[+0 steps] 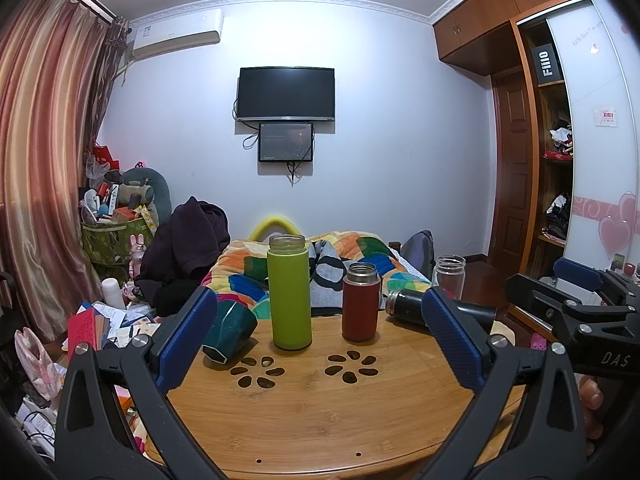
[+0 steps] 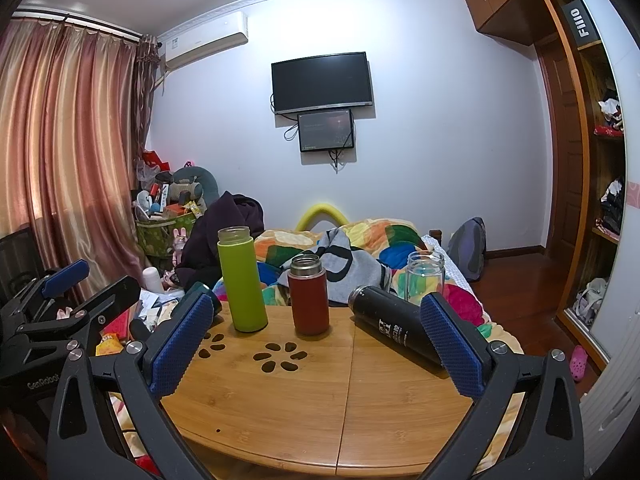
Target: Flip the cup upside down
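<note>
The dark green cup (image 1: 229, 330) lies on its side at the left edge of the wooden table (image 1: 320, 412), beside the upright lime bottle (image 1: 289, 291). Your left gripper (image 1: 320, 344) has its jaws spread wide and grips nothing; its left pad overlaps the cup in view, and contact cannot be confirmed. Your right gripper (image 2: 316, 344) is likewise wide apart and empty. In the right wrist view, the cup (image 2: 208, 294) is almost wholly hidden behind a blue pad. A black bottle (image 2: 394, 330) lies tipped, partly covered by the other pad.
</note>
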